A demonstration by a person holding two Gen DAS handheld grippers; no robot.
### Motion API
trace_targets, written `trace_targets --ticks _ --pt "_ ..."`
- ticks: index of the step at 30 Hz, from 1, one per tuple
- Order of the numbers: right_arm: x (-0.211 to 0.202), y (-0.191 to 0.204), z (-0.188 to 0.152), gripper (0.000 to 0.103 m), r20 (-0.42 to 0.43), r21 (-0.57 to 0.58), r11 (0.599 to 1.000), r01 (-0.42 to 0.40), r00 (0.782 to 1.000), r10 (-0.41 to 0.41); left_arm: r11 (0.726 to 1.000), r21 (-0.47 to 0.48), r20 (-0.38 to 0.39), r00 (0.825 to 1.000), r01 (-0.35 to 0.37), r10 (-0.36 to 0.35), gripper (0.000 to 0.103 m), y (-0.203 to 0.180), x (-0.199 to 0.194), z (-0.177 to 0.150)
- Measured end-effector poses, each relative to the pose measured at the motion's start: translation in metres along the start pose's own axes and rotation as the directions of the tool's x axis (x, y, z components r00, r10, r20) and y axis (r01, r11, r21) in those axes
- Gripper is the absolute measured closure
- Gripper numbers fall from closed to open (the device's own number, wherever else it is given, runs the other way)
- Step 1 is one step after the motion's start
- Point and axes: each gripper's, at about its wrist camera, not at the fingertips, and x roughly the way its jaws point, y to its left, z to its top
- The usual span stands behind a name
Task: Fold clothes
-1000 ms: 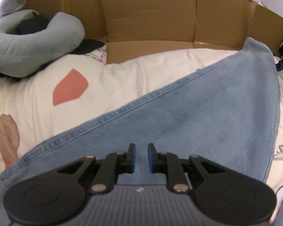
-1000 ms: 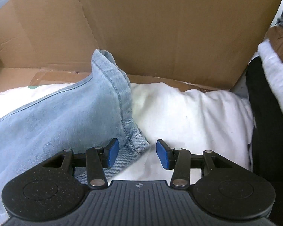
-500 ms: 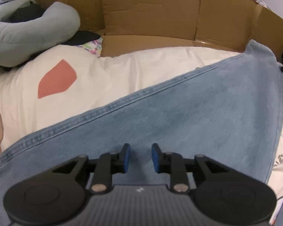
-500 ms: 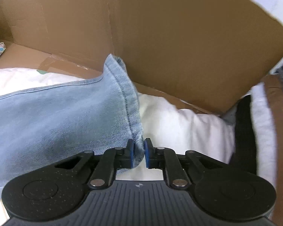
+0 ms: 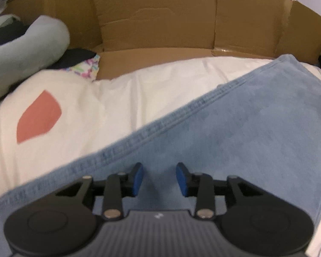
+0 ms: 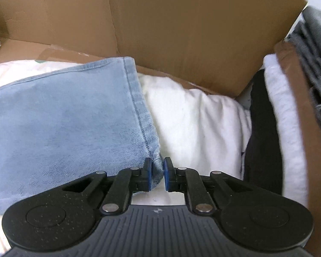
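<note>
Here, jeans (image 6: 60,115) corner pinched, right fingers (image 6: 148,174)

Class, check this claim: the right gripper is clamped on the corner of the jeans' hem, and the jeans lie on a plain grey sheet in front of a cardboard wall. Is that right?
Not quite. The sheet is white, not grey, as the right wrist view shows. The rest stands: the right gripper is clamped on the corner of the jeans' hem, in front of the cardboard wall.

Light-blue denim garment (image 5: 235,128); white sheet (image 5: 96,107), coral patch (image 5: 38,117).
</note>
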Motion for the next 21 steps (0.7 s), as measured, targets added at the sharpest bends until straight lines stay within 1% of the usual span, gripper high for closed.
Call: trace_targets --ticks 4,6,8,9,13,15,18,21 --pt "-0.004 0.005 0.002 0.085 0.032 0.001 0.999 0.046 0.998 -0.046 1.0 -0.01 0.008 1.0 -0.003 0.003 0.065 0.002 0.002 0.011" --pt "-0.012 0.008 0.004 0.072 0.061 -0.013 0.998 0.054 0.997 -0.053 1.0 -0.025 0.02 1.0 -0.001 0.002 0.065 0.002 -0.004 0.012" --pt "-0.021 0.011 0.007 0.067 0.092 -0.025 0.998 0.05 0.995 -0.048 0.999 -0.043 0.04 0.999 0.009 -0.007 0.065 0.003 -0.013 0.011" --pt "-0.024 0.013 0.007 0.066 0.104 -0.016 0.999 0.038 0.994 -0.036 0.999 -0.048 0.043 0.999 0.017 -0.015 0.065 0.003 -0.017 0.01" --pt "-0.036 0.026 0.002 0.066 0.127 -0.004 0.998 -0.061 0.99 0.061 0.996 -0.086 0.046 0.999 0.031 -0.027 0.064 0.005 -0.029 0.003" --pt "-0.041 0.036 -0.001 0.063 0.138 -0.005 0.994 -0.109 0.985 0.108 0.995 -0.093 0.043 0.999 0.022 -0.018 0.064 0.006 -0.032 0.0" --pt "-0.042 0.052 -0.007 0.062 0.14 -0.013 0.981 -0.195 0.971 0.195 0.995 -0.098 0.034 0.999 0.004 -0.001 0.061 0.01 -0.034 -0.002" --pt "-0.036 0.078 -0.011 0.062 0.122 -0.09 0.961 -0.26 0.955 0.27 0.995 -0.102 0.024 0.999 -0.02 0.023 0.061 0.019 -0.033 -0.004"
